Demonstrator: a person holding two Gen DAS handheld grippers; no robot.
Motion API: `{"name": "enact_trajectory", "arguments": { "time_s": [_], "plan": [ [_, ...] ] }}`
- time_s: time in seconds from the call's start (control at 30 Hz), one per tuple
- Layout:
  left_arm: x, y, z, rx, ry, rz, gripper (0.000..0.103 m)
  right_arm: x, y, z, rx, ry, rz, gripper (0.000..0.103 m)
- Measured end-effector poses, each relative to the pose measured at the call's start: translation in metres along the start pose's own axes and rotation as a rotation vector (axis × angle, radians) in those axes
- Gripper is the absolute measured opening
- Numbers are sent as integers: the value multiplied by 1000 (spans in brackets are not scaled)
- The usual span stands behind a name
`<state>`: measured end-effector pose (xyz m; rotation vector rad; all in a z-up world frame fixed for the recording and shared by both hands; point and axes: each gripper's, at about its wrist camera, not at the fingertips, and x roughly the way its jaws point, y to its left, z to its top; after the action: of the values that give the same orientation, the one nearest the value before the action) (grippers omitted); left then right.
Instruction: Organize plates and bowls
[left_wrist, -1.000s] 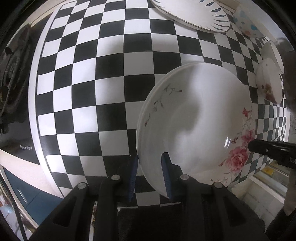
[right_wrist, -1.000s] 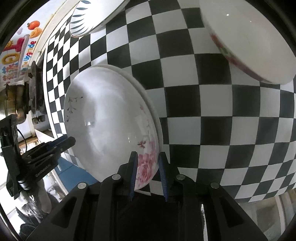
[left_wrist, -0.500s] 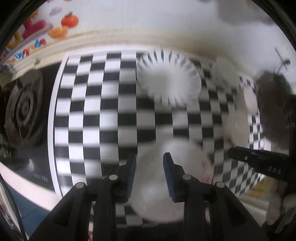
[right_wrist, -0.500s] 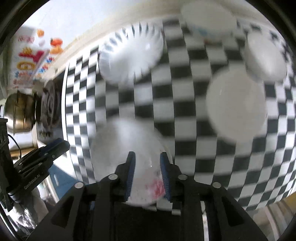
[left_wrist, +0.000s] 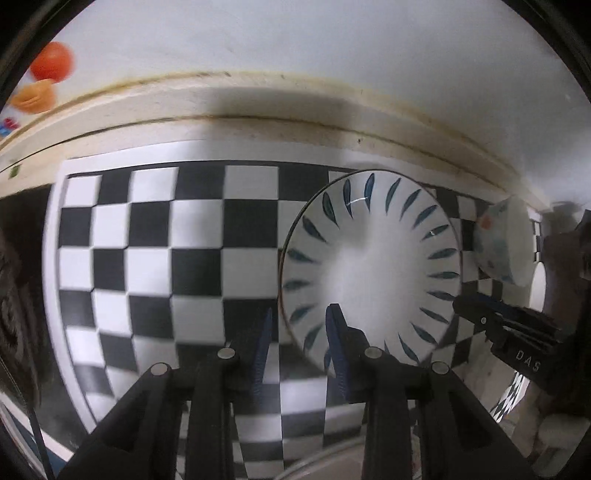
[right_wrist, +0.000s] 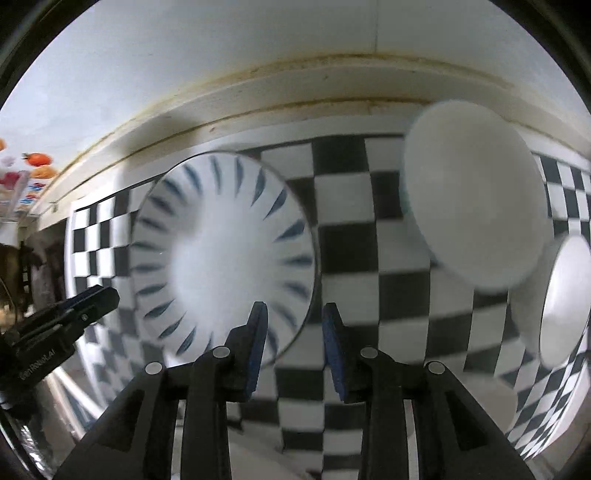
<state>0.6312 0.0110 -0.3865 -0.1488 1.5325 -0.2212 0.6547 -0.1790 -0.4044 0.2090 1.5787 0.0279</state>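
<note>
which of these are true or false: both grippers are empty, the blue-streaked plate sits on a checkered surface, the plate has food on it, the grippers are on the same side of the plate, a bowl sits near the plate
1. Both grippers are empty. True: the left gripper and the right gripper have nothing between their pads.
2. The blue-streaked plate sits on a checkered surface. True.
3. The plate has food on it. False: its middle is bare white.
4. The grippers are on the same side of the plate. False: they flank it, one at each edge.
5. A bowl sits near the plate. True: it is close beside the plate's rim, by the wall.
</note>
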Motion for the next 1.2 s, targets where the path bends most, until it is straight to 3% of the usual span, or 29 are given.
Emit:
{"name": "enact_trajectory", "arguments": {
  "time_s": [0.2,0.3,0.33,0.37,0.6,0.77,1.2],
  "plan": [
    [29,-4,22,53,55,15,29,20,1,21,-30,12,-61,33],
    [39,-3,25,72,73,11,28,27,-1,31,-29,30,-49,32],
    [42,-1,25,67,75,-5,28,27,-2,33,-29,33,-47,30],
    [43,1,25,61,72,-14,27,29,-4,36,-26,43,-37,22],
    [42,9,18,71,40,-52,26,31,2,30,-64,36,-47,20],
    [29,17,5,50,15,-59,26,30,-8,30,-43,60,24,17],
    [-12,15,-24,66,-29,-61,26,3,-13,-2,-54,42,80,16]
  ]
}}
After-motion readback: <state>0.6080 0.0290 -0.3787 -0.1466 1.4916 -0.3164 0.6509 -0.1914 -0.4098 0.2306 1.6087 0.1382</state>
